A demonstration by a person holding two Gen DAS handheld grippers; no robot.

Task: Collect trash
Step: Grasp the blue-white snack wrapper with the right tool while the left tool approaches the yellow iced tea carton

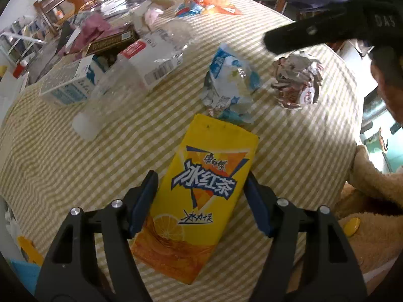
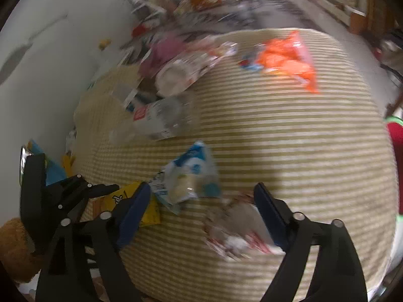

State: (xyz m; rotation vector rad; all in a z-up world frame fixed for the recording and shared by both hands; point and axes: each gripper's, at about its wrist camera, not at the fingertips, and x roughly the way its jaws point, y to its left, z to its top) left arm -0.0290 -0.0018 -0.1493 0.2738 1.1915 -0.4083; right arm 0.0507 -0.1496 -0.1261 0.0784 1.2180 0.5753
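The yellow tea carton [image 1: 199,196] lies flat on the striped desk [image 1: 63,166], between the spread fingers [image 1: 143,201] of the left gripper [image 1: 201,201]; whether the pads press its edges cannot be told. The right gripper [image 2: 201,216] stands with fingers [image 2: 136,211] spread over the crumpled foil wrapper [image 2: 234,229], which lies against the right finger, untouched by the left one. The right wrist view is blurred, so the wrapper's outline is indistinct. A blue-white wrapper [image 1: 229,83] lies just beyond the carton.

Motion-blurred crumpled foil wrapper [image 2: 236,229]
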